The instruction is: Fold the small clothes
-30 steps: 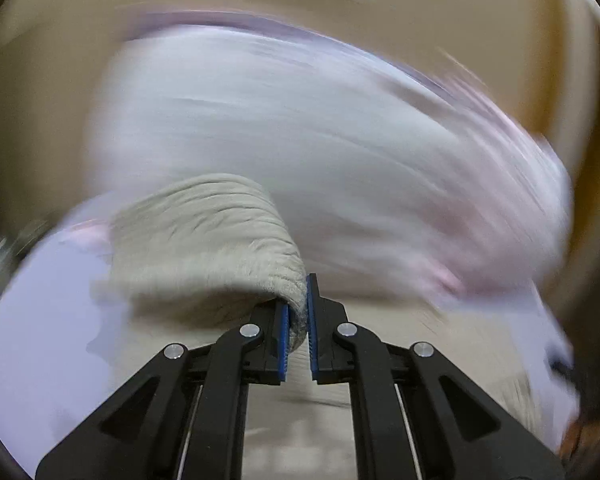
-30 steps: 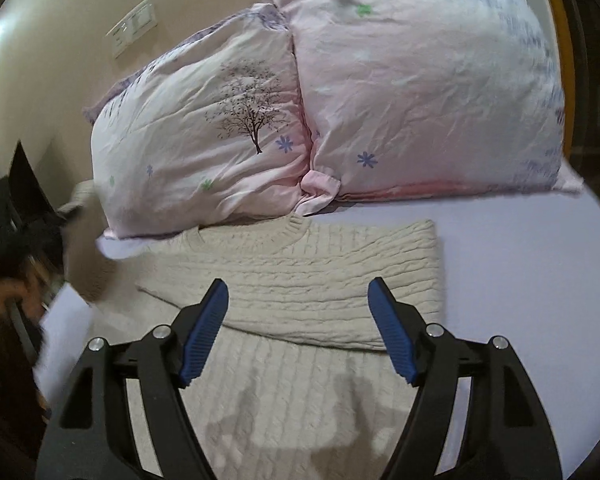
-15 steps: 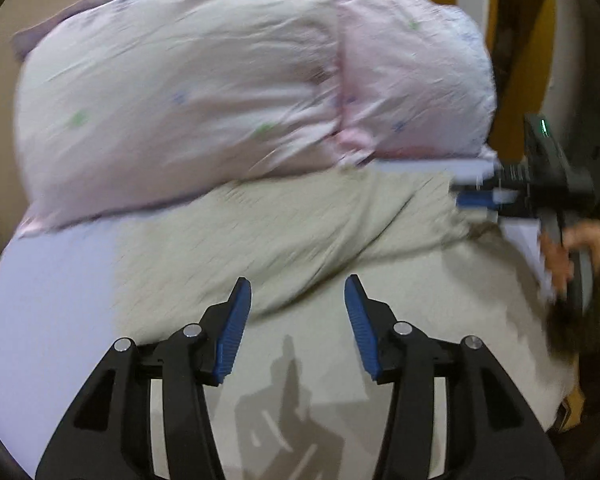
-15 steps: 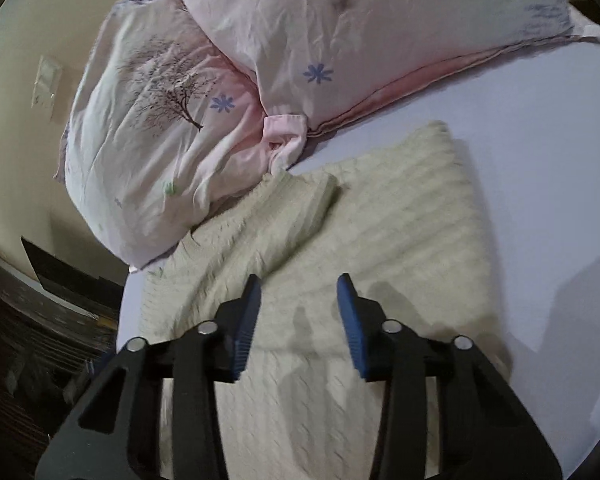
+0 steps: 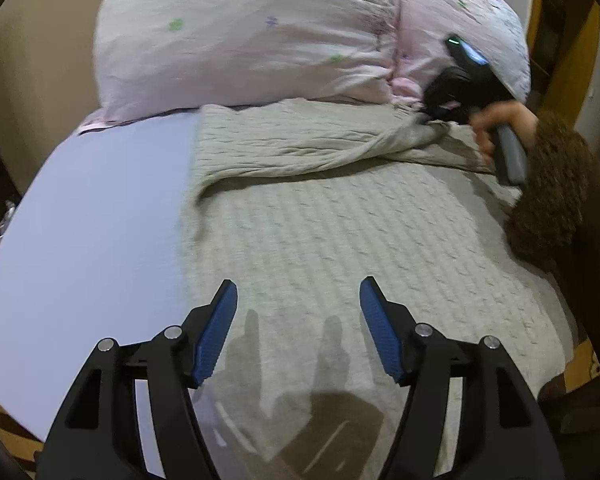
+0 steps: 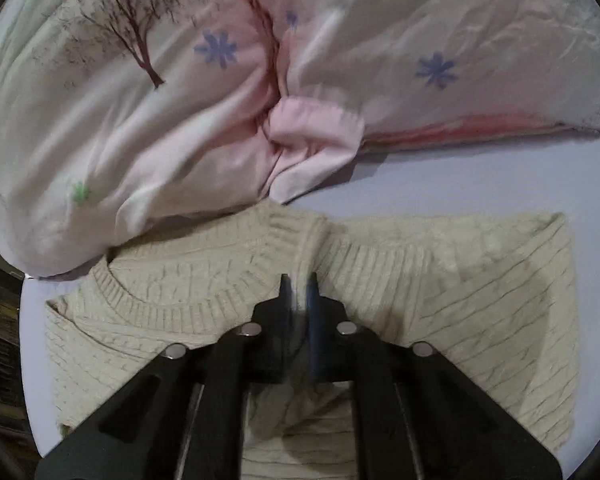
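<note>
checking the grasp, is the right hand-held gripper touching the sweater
Touching. The right wrist view shows the right hand-held gripper with its jaws closed on a pinched ridge of the sweater at the ribbed collar.

Pink floral pillows (image 6: 180,100) on a lavender bedsheet (image 5: 92,216), seemingly beige wall (image 5: 32,60) behind.

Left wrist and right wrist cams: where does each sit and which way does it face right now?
Left wrist: rides on the left tool, jaws open, looking over the cream sweater on the bed toward the pillows; the person's hand shows with the right tool.
Right wrist: rides on the right tool, low at the sweater's collar, jaws shut on a ribbed fold, facing the pillows.
Shared: sweater, pillows, lilac sheet.
</note>
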`<state>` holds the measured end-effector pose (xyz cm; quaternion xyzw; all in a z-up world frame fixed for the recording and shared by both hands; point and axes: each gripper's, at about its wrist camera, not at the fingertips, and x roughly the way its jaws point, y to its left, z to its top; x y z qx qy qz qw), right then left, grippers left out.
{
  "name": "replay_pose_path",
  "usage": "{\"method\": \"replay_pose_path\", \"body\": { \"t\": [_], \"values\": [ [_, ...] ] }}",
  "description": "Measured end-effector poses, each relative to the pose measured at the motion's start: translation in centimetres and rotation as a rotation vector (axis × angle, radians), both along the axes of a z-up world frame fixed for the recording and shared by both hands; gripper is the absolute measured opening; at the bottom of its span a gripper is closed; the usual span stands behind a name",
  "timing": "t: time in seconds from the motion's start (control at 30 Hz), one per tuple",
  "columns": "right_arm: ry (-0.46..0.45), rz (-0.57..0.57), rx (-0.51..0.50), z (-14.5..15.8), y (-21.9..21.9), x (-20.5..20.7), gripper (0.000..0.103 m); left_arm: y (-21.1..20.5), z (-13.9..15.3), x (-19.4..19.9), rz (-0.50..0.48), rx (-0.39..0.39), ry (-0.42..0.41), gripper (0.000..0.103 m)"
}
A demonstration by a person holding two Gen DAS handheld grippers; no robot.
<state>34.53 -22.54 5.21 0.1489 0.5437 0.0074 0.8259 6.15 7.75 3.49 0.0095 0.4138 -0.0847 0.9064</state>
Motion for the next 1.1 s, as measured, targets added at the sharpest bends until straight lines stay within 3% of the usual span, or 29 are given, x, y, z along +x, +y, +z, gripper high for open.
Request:
{"method": "replay_pose_path", "body": {
  "t": [0.13,0.2,0.27,0.33,0.47,0.7,0.9,0.97,1.0,1.03,1.07,1.1],
  "values": [
    [-0.235,-0.052,0.204,4.5,-5.1,-5.7,0.006,1.8,0.3,-0.4,0.021,-0.039,-0.023,0.065],
    [-0.286,-0.096,0.227,5.4,-7.7,-9.0,0.007,2.6,0.4,-0.7,0.02,-0.082,-0.032,0.065],
    [-0.245,-0.132,0.18,4.6,-9.8,-11.3,0.019,3.4,0.4,-1.1,0.015,-0.135,-0.03,0.065],
    [-0.168,-0.175,0.154,3.3,-12.2,-13.8,0.042,4.2,0.0,-1.6,0.013,-0.191,-0.011,0.066],
    [-0.147,-0.177,0.232,3.1,-16.0,-20.8,0.055,5.0,-0.9,-3.0,0.001,-0.26,0.023,0.067],
    [-0.072,-0.131,0.343,1.6,-18.3,-30.5,0.05,5.2,-2.6,-5.3,-0.018,-0.333,0.095,0.067],
    [-0.022,0.015,0.499,0.8,-16.1,-33.7,0.039,4.8,-2.8,-7.6,-0.021,-0.363,0.089,0.063],
    [-0.016,0.056,0.55,0.5,-15.7,-34.6,0.037,4.6,-2.9,-8.2,-0.011,-0.346,0.089,0.051],
    [-0.004,0.067,0.57,0.3,-15.5,-34.6,0.03,4.5,-2.9,-8.3,-0.005,-0.336,0.094,0.046],
    [0.017,0.081,0.592,0.0,-15.3,-34.7,0.017,4.5,-2.9,-8.3,-0.001,-0.331,0.105,0.032],
    [0.043,0.099,0.609,-0.3,-14.9,-34.5,0.013,4.4,-3.0,-8.3,0.004,-0.328,0.117,0.015],
    [0.062,0.128,0.636,-0.7,-14.4,-34.5,0.013,4.4,-3.2,-8.2,0.001,-0.334,0.137,0.011]
  ]
}}
